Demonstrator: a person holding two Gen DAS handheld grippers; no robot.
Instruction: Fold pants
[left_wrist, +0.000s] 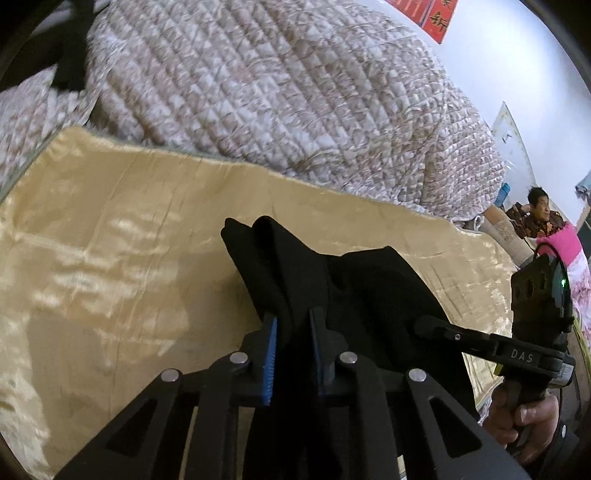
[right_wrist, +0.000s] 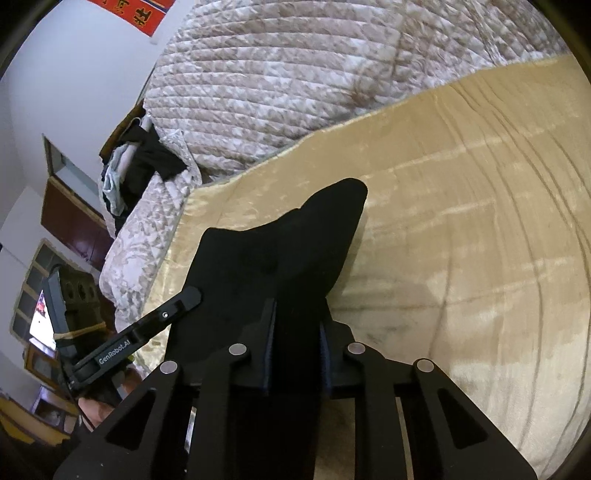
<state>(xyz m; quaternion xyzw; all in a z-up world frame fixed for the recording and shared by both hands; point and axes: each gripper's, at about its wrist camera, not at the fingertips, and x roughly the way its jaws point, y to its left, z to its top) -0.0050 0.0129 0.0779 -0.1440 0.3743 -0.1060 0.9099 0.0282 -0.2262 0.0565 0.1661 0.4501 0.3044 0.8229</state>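
Left gripper: jaws drawn close, blue-ribbed pads pinching a fold of the black pants, low centre of the left wrist view.
Right gripper: jaws likewise narrow, clamped on the same black cloth, low centre of the right wrist view.
Pants: bunched and peaked between the two grippers, over the golden satin sheet.
Quilt: patterned, heaped along the upper part of both views.
Other person: seated at the far right edge of the left view.
Red poster: on the wall, upper left of the right view.
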